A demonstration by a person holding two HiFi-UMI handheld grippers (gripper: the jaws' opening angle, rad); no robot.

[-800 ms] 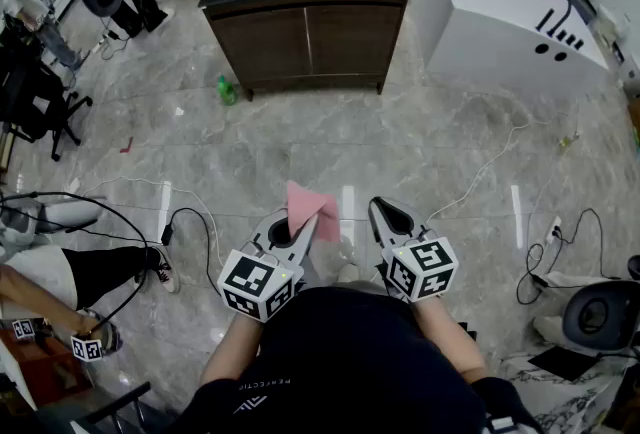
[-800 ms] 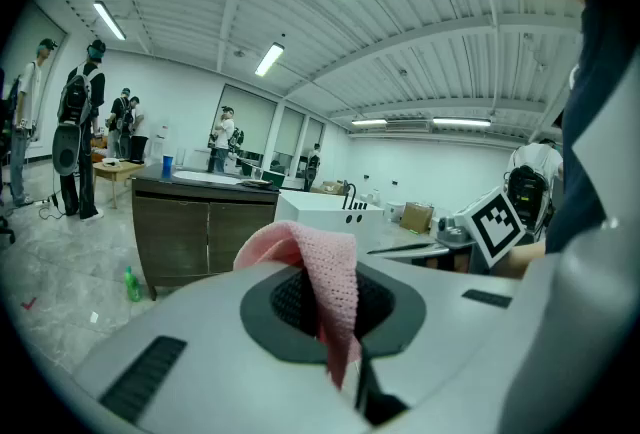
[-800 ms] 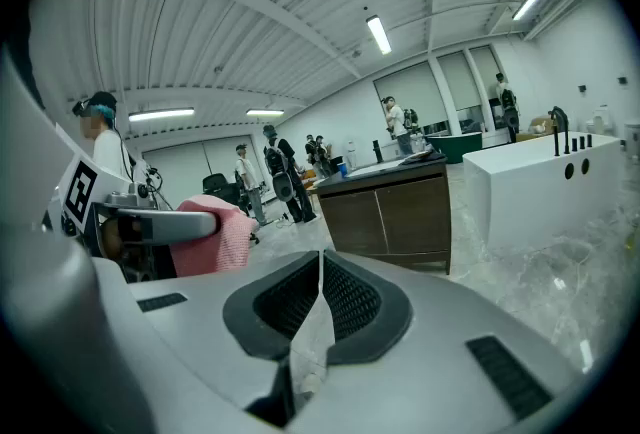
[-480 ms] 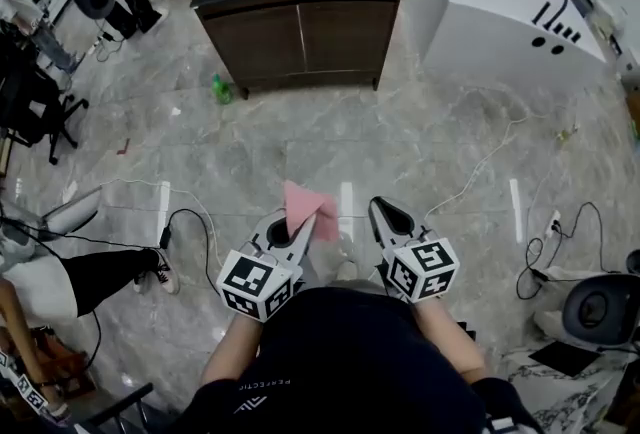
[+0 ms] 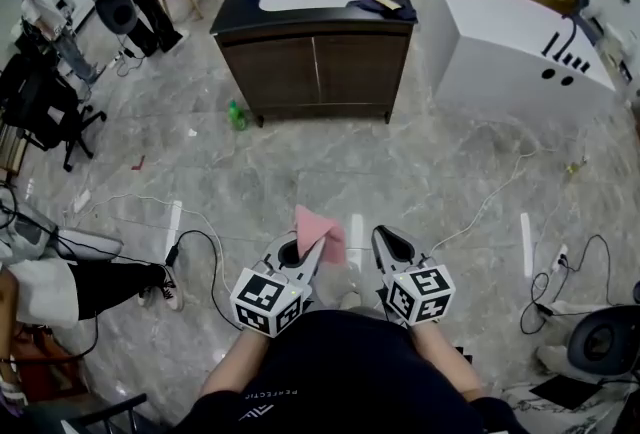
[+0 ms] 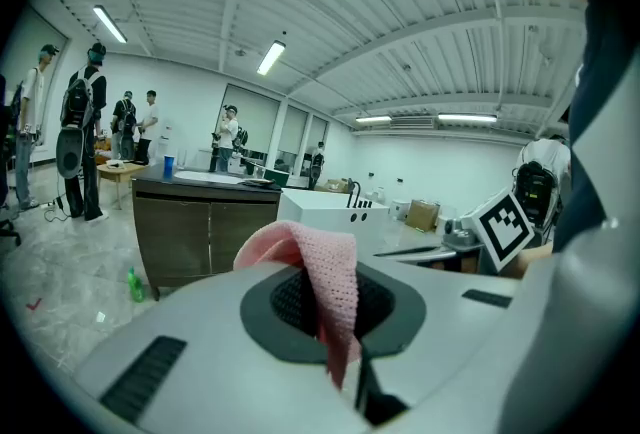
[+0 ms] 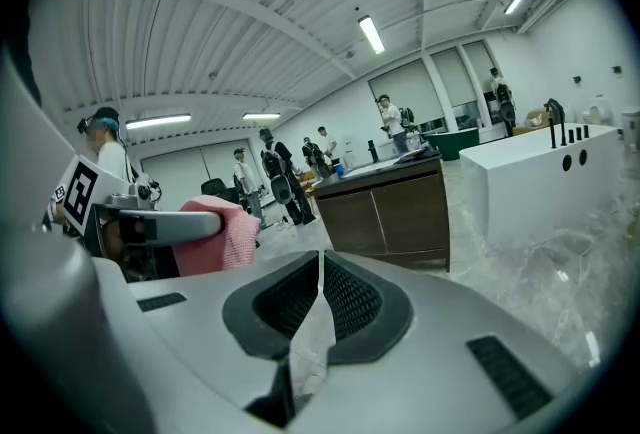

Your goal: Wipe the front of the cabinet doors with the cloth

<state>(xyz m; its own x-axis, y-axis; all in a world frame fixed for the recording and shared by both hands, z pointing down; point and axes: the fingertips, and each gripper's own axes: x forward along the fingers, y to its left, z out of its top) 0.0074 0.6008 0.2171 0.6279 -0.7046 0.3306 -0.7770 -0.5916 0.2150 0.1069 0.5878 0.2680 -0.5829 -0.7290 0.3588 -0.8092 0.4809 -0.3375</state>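
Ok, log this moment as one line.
left gripper: shut on pink cloth | right gripper: shut, empty | cabinet doors: far ahead, not yet reached

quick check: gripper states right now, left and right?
Left gripper: closed, holding the pink cloth.
Right gripper: closed, jaws together with nothing between them.

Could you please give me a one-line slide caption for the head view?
Left gripper holds a pink cloth, right gripper shut and empty, cabinet doors ahead not yet reached.
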